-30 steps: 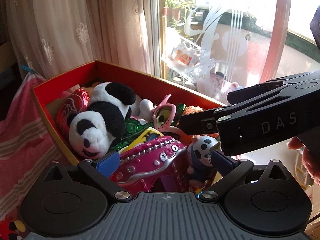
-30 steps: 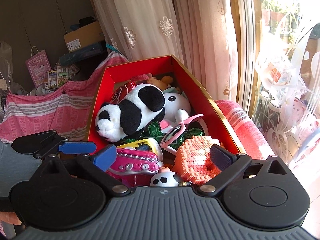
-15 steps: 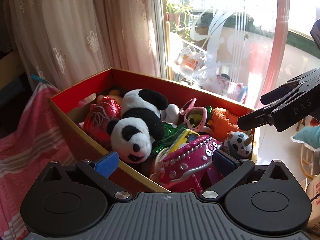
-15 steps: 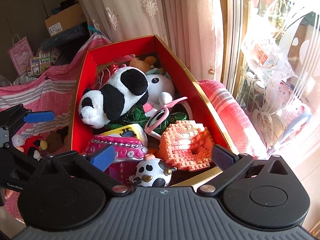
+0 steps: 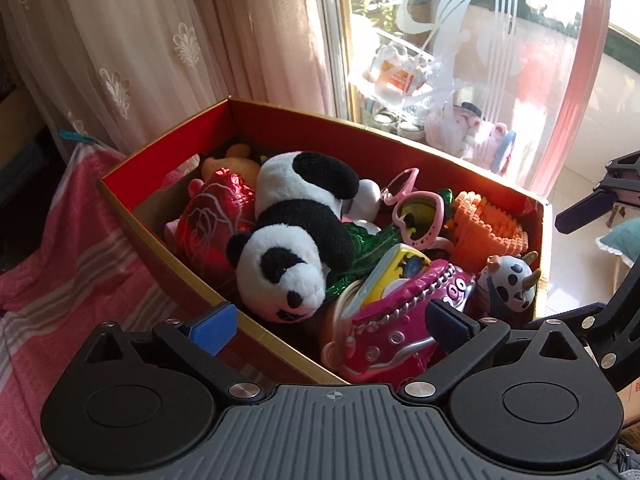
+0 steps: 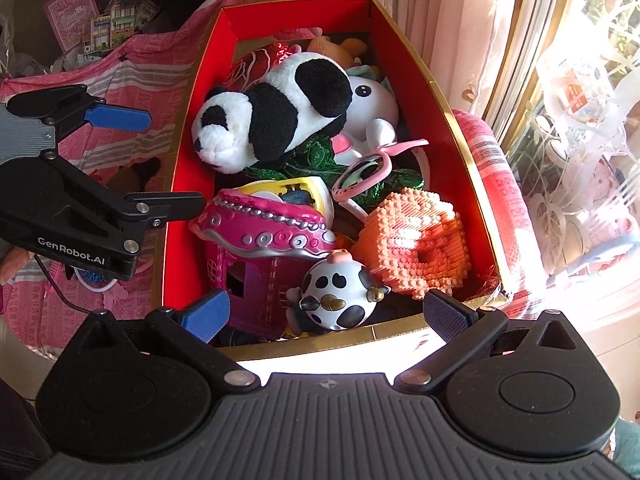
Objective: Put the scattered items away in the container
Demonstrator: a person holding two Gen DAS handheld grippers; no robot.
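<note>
Box (image 6: 448, 112) full of toys | both jaws released, empty | paper bag (image 6: 74, 14) right-view only

Red box (image 6: 404, 64) crammed with toys, panda plush (image 6: 272, 112) on top

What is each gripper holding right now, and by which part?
Nothing. The left gripper and the right gripper are both open with nothing between the fingers, near the red box. The cow toy lies free inside it.
</note>
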